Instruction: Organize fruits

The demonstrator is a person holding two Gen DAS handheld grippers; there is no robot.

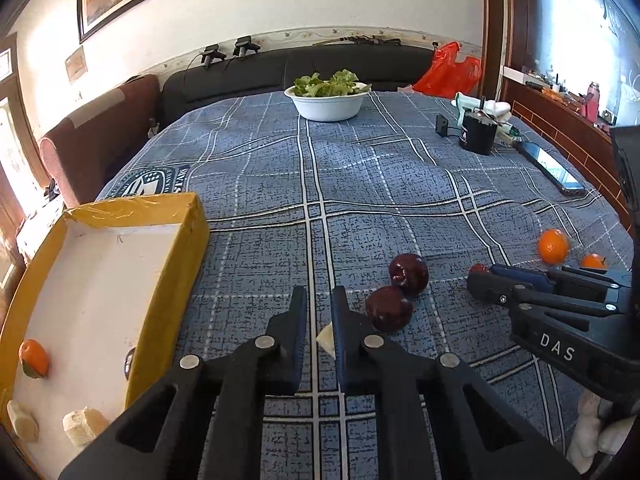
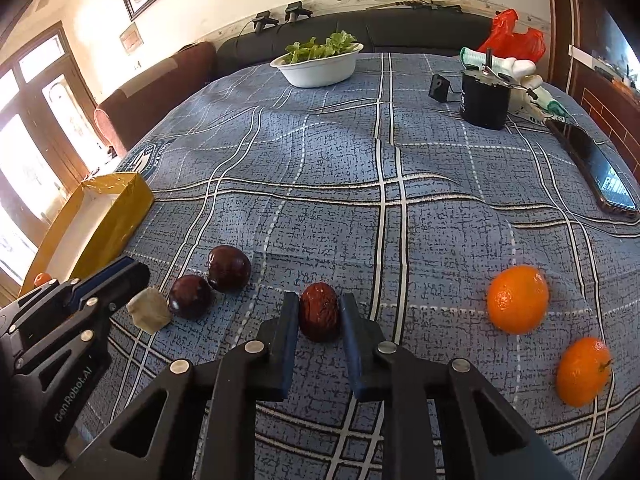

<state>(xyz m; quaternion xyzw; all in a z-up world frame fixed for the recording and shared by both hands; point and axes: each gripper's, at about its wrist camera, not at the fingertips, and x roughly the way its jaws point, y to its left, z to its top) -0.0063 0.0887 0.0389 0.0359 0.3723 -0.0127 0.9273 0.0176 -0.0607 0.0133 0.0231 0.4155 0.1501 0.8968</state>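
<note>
Left gripper (image 1: 319,318): fingers close together with a narrow gap, nothing between the pads. Hovers low over the cloth, just right of the box. Clenched or nearly so, holding nothing.
Pale chunk (image 2: 149,311): cream-coloured piece lying on the cloth just beside the left gripper's right finger; in the left wrist view only a corner shows past that finger. Beside it, not clamped.
Right gripper (image 2: 319,312): fingers straddle the red date (image 2: 319,312), one pad on each side. Left pad looks to be touching, right pad at or just off the skin. Date sits on the cloth; firm grasp cannot be told.
Dark plums: two, touching each other, between the two grippers. Near one (image 2: 190,297) lies just beside the pale chunk, far one (image 2: 229,268) behind it.
Oranges: two on the cloth to the right of the right gripper, larger (image 2: 517,299) farther, smaller (image 2: 583,372) nearer; near each other, not touching.
Yellow box (image 1: 191,236): open, white floor, at the left edge of the bed. Holds one small orange (image 1: 34,358) and two pale chunks (image 1: 82,426) near its front end.
Surface: blue plaid cloth (image 1: 360,184).
Background: white bowl (image 1: 326,105) of lettuce at the far side, black cylinder (image 2: 484,100) and phone (image 2: 600,168) at right, red plastic bag (image 1: 450,66) behind.
</note>
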